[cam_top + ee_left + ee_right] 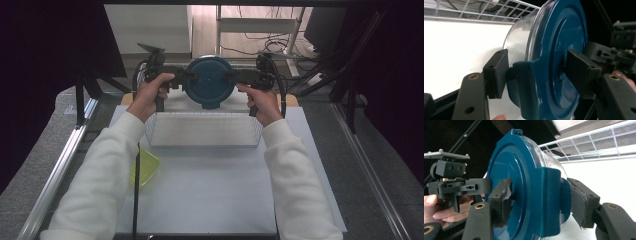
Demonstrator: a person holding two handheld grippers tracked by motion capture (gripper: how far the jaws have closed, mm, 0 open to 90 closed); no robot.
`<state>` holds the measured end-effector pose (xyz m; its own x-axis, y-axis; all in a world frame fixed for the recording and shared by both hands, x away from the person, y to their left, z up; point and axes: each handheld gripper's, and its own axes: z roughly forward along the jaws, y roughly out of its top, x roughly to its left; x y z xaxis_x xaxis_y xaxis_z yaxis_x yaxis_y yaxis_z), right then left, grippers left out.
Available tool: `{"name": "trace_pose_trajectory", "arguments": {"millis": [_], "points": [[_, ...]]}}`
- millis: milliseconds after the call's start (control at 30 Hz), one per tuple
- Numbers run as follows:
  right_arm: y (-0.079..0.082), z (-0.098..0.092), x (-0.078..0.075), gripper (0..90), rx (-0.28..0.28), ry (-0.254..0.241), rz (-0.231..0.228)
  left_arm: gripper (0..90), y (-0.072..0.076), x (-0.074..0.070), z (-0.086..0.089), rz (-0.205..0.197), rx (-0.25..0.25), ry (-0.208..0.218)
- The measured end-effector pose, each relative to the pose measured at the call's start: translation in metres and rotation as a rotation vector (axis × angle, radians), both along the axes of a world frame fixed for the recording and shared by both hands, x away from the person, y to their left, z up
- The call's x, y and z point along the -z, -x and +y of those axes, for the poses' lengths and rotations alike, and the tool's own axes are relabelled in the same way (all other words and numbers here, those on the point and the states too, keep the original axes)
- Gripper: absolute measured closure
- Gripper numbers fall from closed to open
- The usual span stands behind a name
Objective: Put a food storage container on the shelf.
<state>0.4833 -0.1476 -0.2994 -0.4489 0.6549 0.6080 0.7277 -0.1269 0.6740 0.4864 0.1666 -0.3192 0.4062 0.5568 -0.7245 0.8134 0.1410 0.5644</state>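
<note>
The left gripper (534, 75) has its jaws closed on a side clip of the blue lid (559, 60), one pad pressed on the lid's face and the other behind the clip, against the clear container (517, 41) that the lid caps. The right gripper (541, 202) grips the same way on the opposite clip: one worn pad lies on the lid's face (519, 185), the other sits behind the clip on the container side. In the high view the lid (209, 82) is a round disc held on edge, its face turned toward the person, with the left gripper (184, 77) at its left rim and the right gripper (235, 77) at its right rim. Each hand (152, 95) wraps a handle just outside the disc, the other hand (262, 102) mirroring it.

The container hangs above the far rim of the wire basket (202, 129), which stands on the white surface (210, 190). The basket's long walls run left to right, and its inside lies just below and nearer than the lid. To the left of the basket, near the person's left sleeve (95, 180), lies a yellow-green tray (147, 165), well apart from the lid. Metal frame rails (60, 170) run along both sides of the surface, and dark stands rise beyond the far edge.
</note>
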Motion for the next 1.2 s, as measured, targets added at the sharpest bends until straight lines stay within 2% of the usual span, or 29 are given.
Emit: {"name": "trace_pose_trajectory", "arguments": {"millis": [133,367,567,700,733,800,867,900,1000,1067,1133,1200], "points": [[-0.008,0.001,0.004,37.2,0.018,-0.014,0.052,36.8,-0.008,0.007,0.000,0.036,-0.032,0.032],[-0.019,-0.002,0.014,34.8,0.034,-0.058,0.113,36.9,-0.016,0.014,-0.004,0.053,-0.074,0.049],[-0.023,-0.006,0.025,33.4,0.048,-0.100,0.142,36.8,-0.017,0.013,-0.009,0.031,-0.094,0.024],[-0.022,-0.007,0.026,32.6,0.053,-0.109,0.135,36.4,-0.017,0.014,-0.009,0.022,-0.090,0.032],[-0.021,-0.006,0.026,31.7,0.054,-0.104,0.130,35.6,-0.017,0.014,-0.009,0.020,-0.090,0.023],[-0.020,-0.003,0.025,27.6,0.066,-0.079,0.110,28.7,-0.015,0.012,-0.011,0.011,-0.107,-0.011],[-0.016,0.000,0.022,20.7,0.088,-0.050,0.057,24.2,-0.011,0.009,-0.011,-0.021,-0.130,-0.053],[-0.014,0.001,0.020,18.2,0.104,-0.039,0.038,22.4,-0.009,0.007,-0.011,-0.037,-0.136,-0.059],[-0.007,0.001,0.014,11.9,0.125,-0.009,-0.021,17.3,0.001,0.001,-0.007,-0.101,-0.156,-0.102],[0.000,0.002,0.011,9.1,0.121,0.023,-0.065,15.9,0.010,-0.004,-0.005,-0.147,-0.165,-0.145],[0.008,0.001,0.007,8.0,0.113,0.066,-0.115,17.4,0.023,-0.009,-0.003,-0.209,-0.179,-0.190],[0.017,-0.001,0.004,8.0,0.114,0.110,-0.175,20.0,0.035,-0.010,-0.001,-0.233,-0.201,-0.199]]}}
